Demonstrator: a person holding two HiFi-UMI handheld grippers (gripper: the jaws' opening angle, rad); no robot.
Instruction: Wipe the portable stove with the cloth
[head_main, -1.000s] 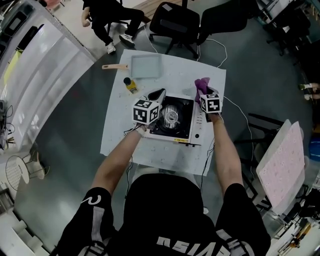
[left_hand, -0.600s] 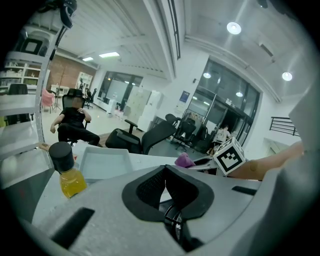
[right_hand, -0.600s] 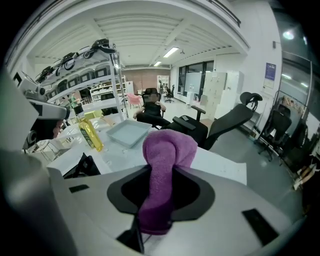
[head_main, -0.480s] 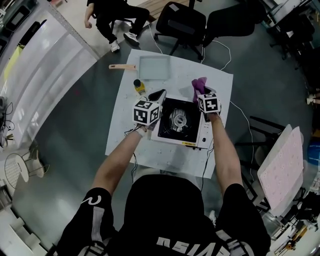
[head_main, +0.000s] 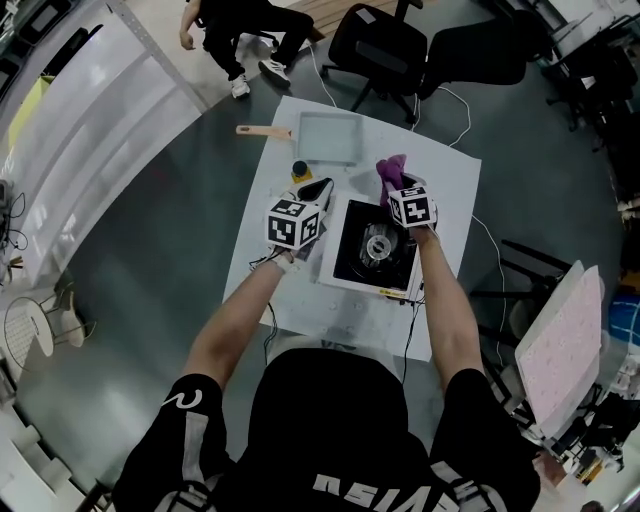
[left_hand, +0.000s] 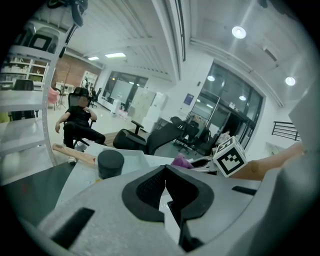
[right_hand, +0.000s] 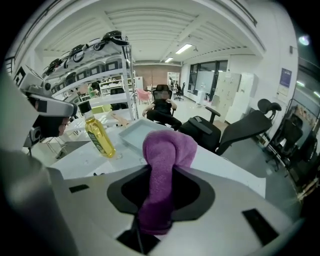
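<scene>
The portable stove (head_main: 358, 272), white with a black top and a round burner, lies on the white table sheet (head_main: 300, 300). My right gripper (head_main: 398, 186) hangs over the stove's far edge, shut on a purple cloth (head_main: 391, 169) that sticks up out of the jaws. In the right gripper view the cloth (right_hand: 167, 147) fills the gap between the jaws of that gripper (right_hand: 161, 172). My left gripper (head_main: 319, 187) is just off the stove's left side, its tips meeting and nothing between them. In the left gripper view that gripper (left_hand: 164, 169) is likewise shut and empty.
A pale square tray (head_main: 330, 138) lies at the table's far end, with a wooden-handled brush (head_main: 262, 131) to its left. A yellow bottle (head_main: 299, 170) with a dark cap stands near the left gripper. Office chairs (head_main: 375, 40) and a seated person (head_main: 240, 30) are beyond the table.
Both grippers have shifted left across the table. The left one has gone from over the stove's left corner to beside it. The right one has gone from the control side to over the far edge.
</scene>
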